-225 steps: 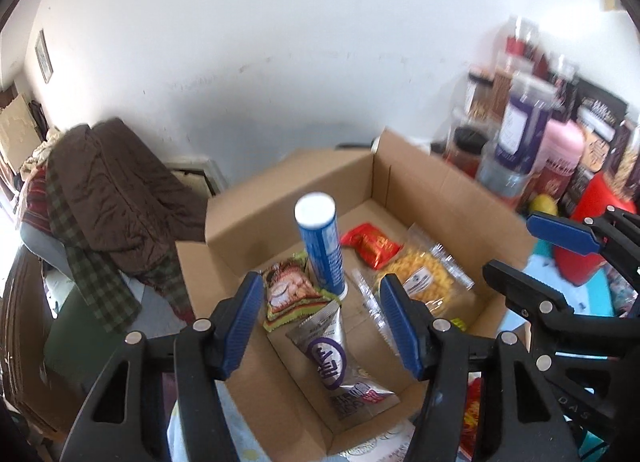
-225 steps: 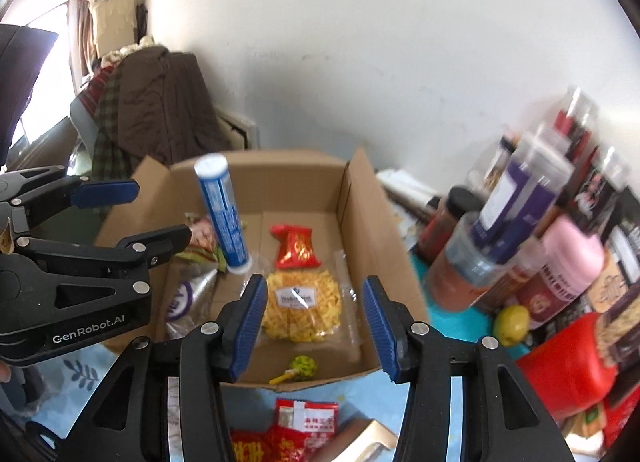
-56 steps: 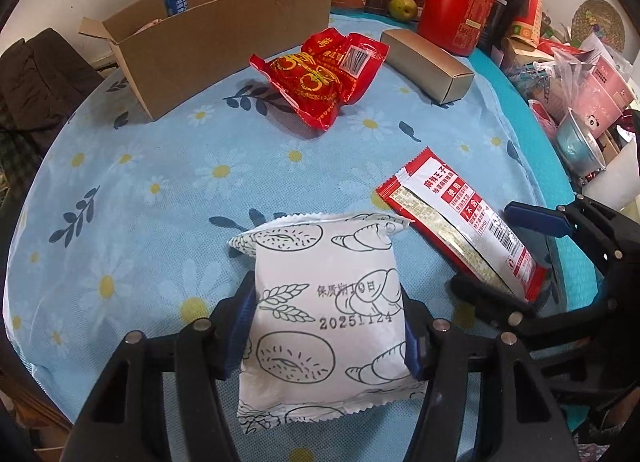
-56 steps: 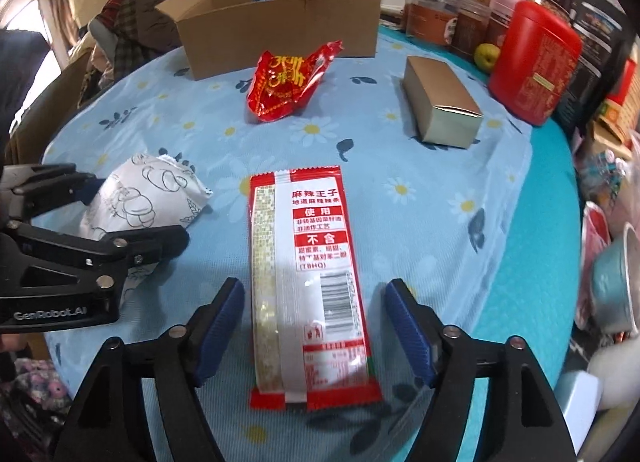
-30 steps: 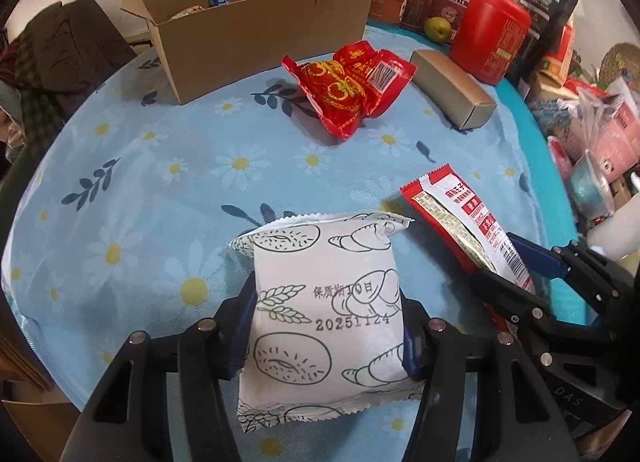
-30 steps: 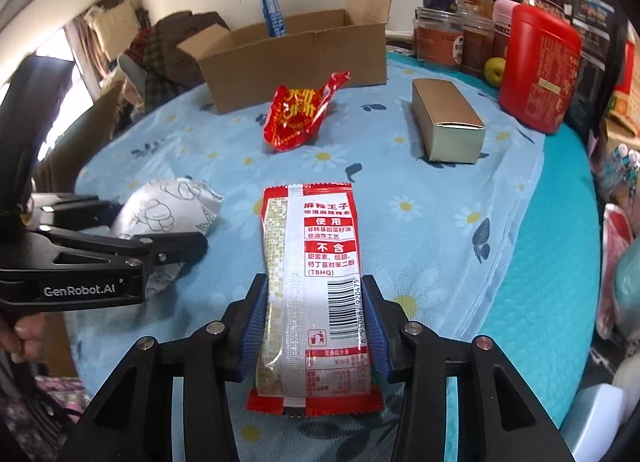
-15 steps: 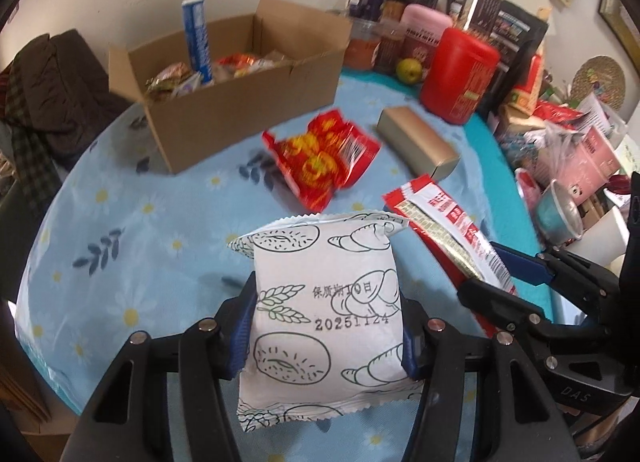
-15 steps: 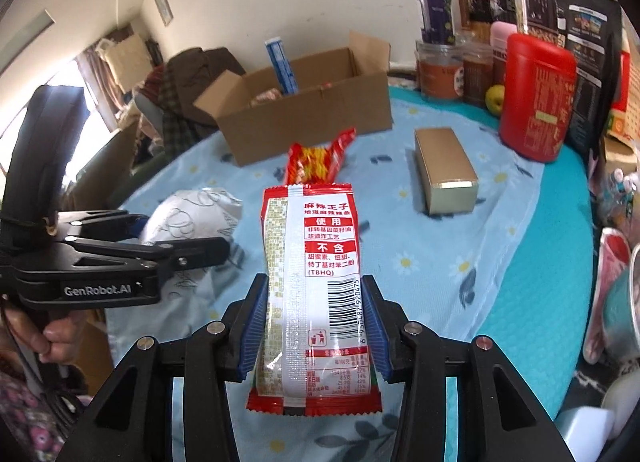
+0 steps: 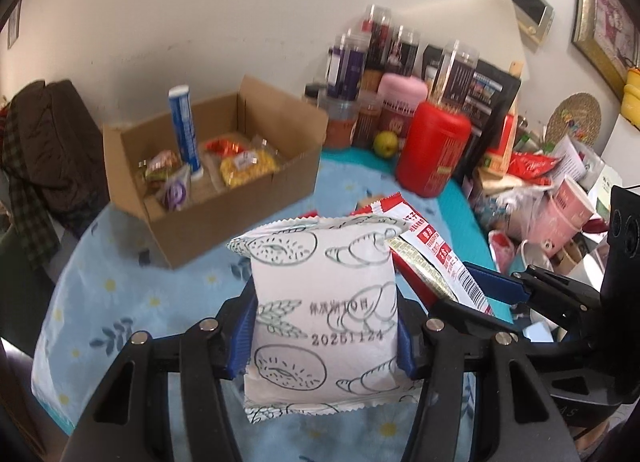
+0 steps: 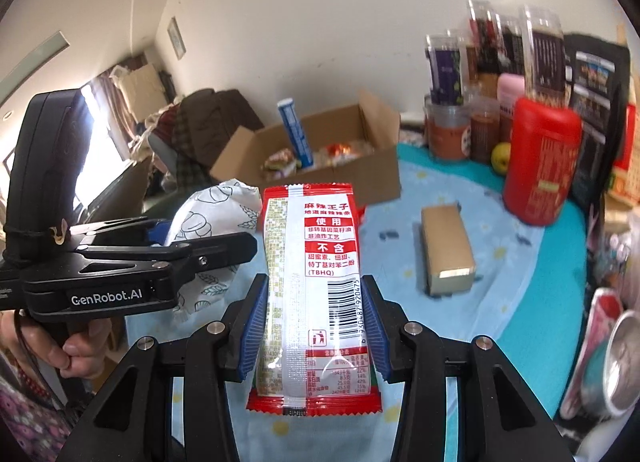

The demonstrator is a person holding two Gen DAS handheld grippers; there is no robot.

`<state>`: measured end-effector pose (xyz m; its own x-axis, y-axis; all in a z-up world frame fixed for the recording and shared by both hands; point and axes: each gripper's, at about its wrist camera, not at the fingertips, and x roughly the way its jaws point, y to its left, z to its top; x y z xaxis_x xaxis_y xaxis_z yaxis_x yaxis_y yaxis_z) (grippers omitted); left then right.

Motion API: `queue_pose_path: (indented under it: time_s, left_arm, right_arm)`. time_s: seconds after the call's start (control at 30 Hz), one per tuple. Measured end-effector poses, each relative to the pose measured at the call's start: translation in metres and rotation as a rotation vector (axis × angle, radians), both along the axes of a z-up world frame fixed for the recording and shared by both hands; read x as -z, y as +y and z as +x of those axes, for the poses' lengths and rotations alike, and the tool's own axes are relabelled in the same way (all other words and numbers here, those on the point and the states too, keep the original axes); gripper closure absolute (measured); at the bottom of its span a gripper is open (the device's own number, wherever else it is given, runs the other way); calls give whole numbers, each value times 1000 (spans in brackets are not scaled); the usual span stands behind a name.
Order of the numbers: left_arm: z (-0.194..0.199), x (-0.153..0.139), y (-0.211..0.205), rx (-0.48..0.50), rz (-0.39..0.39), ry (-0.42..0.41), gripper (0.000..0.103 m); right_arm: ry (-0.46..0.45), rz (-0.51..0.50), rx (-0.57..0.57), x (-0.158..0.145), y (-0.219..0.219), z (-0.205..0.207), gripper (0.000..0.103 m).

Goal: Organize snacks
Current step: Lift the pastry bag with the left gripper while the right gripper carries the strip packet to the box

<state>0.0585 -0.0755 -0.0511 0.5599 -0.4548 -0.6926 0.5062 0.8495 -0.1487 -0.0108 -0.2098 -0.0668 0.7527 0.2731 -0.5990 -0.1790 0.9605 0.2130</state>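
A round table (image 9: 120, 294) under a light blue cloth printed with daisies stands by a white wall; a chair heaped with dark and checked clothes sits at its far left, and framed pictures hang on the wall. Along the back edge crowd jars, a pink tub, a red canister (image 10: 540, 166) and a green fruit. An open cardboard box (image 9: 224, 214) at the far side holds snack bags and an upright blue tube (image 9: 184, 130). A gold carton (image 10: 446, 250) lies on the cloth nearer the red canister. The left gripper (image 9: 324, 326) is clamped on a white bread packet (image 9: 324, 302), lifted clear of the cloth, its sealed end aimed away toward the box. The right gripper (image 10: 314, 330) is clamped on a red snack packet (image 10: 316, 282), also in the air, its long axis running straight out from the jaws toward the box. A hand (image 10: 72, 346) holds the left gripper's grip.
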Motion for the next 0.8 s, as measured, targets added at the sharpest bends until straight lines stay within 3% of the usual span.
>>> queue_pose_path:
  time_s: [0.4,0.8]
  left_arm:
    - [23,-35,5,-12,-51,-101,49]
    - [47,7,9,-36,-31,1,50]
  right_arm:
    - [-93,-40,-2,-35,2,24,59]
    - [-4,-1,17,-4,-3,39,59]
